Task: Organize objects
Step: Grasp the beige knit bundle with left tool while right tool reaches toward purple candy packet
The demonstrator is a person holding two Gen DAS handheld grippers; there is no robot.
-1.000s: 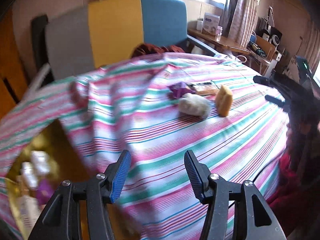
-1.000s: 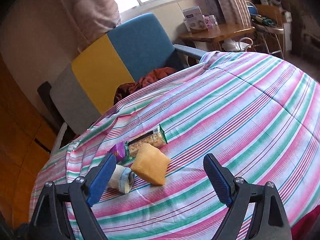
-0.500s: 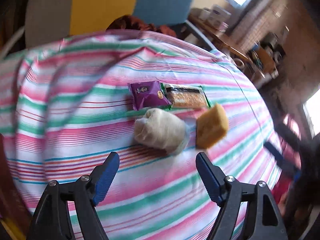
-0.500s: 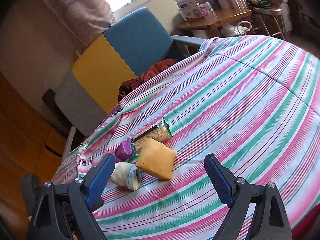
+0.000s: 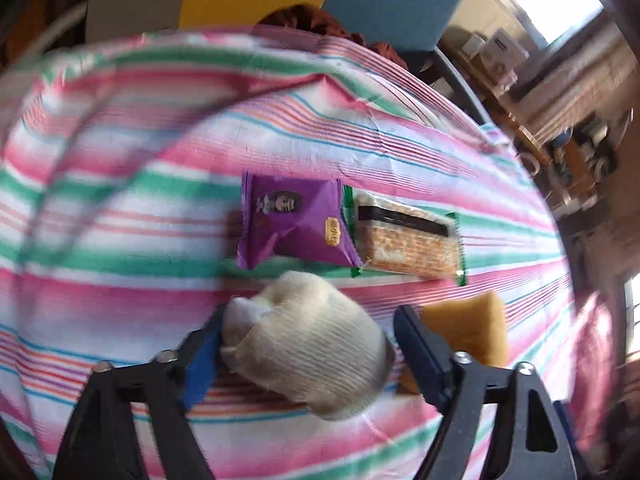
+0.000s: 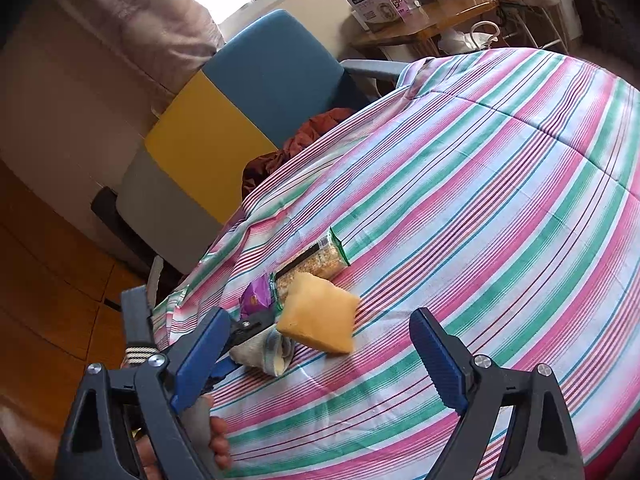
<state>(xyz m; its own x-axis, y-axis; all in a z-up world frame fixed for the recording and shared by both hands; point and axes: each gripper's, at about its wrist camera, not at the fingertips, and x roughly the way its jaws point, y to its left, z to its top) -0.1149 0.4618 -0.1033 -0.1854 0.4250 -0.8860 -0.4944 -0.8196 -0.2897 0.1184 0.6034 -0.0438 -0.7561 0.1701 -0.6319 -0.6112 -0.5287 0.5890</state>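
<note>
A rolled cream sock (image 5: pixel 312 344) lies on the striped cloth between the open jaws of my left gripper (image 5: pixel 310 348); the left pad looks to touch it. It also shows in the right wrist view (image 6: pixel 266 354). A yellow sponge (image 5: pixel 476 328) lies just right of it and also shows in the right wrist view (image 6: pixel 318 312). Beyond are a purple snack packet (image 5: pixel 292 220) and a green-edged cereal bar (image 5: pixel 408 240). My right gripper (image 6: pixel 316 360) is open and empty, near the sponge.
The striped cloth (image 6: pixel 500 200) covers a rounded surface. A yellow, blue and grey chair (image 6: pixel 240 120) with dark red fabric (image 6: pixel 304 140) on it stands behind. A wooden desk (image 6: pixel 424 28) with boxes stands at the back right. A wooden floor (image 6: pixel 44 280) lies to the left.
My left gripper has moved forward and down to the sock, which now sits between its jaws. My right gripper has barely moved; the left gripper has come into its view.
</note>
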